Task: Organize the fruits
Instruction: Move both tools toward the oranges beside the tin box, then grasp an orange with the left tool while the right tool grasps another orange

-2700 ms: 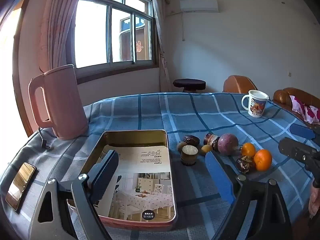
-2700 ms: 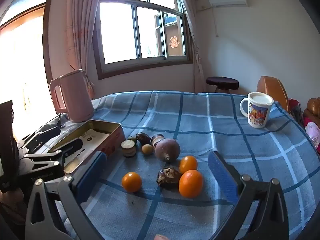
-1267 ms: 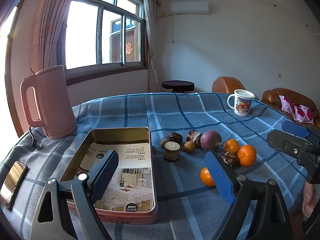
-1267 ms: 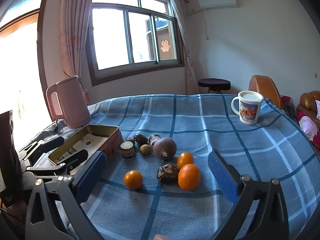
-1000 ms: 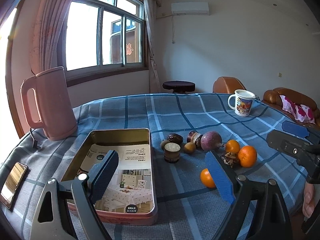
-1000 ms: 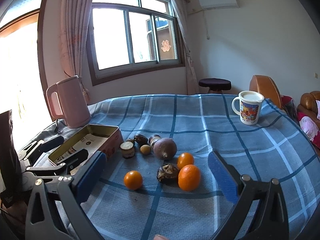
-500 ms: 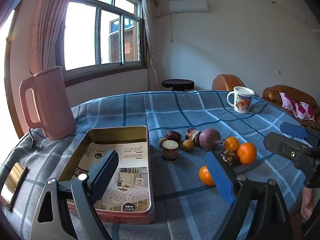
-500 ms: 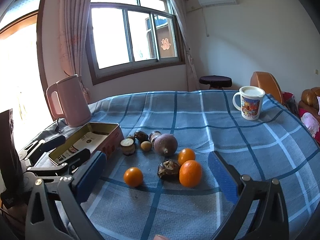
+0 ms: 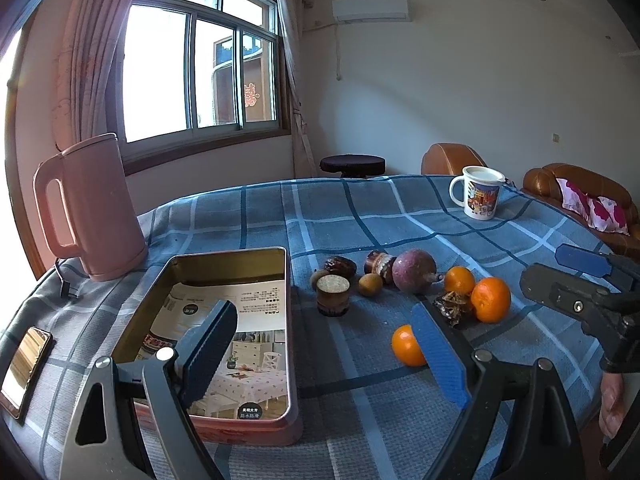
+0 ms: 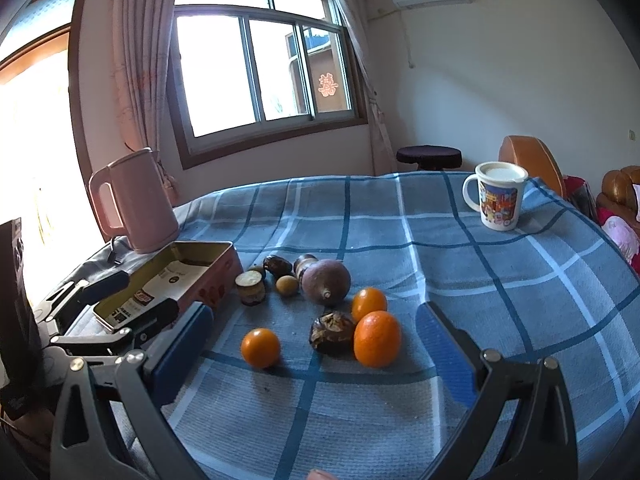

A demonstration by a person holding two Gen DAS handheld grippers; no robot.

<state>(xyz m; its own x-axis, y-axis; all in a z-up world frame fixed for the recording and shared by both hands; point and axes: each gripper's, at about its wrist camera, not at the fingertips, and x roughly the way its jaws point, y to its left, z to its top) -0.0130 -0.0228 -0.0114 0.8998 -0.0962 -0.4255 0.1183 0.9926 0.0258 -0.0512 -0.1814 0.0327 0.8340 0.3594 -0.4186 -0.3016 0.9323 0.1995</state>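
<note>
A loose group of fruits lies on the blue checked cloth: three oranges [image 10: 260, 347] [image 10: 376, 338] [image 10: 369, 303], a purple passion fruit [image 10: 325, 281], a shrivelled dark fruit [image 10: 330, 332], a cut brown piece [image 10: 250, 287] and small brown fruits [image 10: 287, 285]. An open metal tin [image 9: 224, 320] with printed paper inside sits to their left. My left gripper [image 9: 324, 356] is open and empty, low over the tin's near right corner. My right gripper [image 10: 316, 354] is open and empty, just short of the oranges. The same fruits show in the left wrist view [image 9: 414, 276].
A pink kettle [image 9: 90, 208] stands at the back left by the tin. A printed mug [image 10: 498, 196] stands at the far right. A phone [image 9: 24, 364] lies at the left edge. A stool [image 9: 352, 165] and brown sofa [image 9: 576, 184] lie beyond the table.
Both grippers have shifted only slightly; the right one has come a little closer to the oranges. Nothing was taken hold of and the fruits have not moved.
</note>
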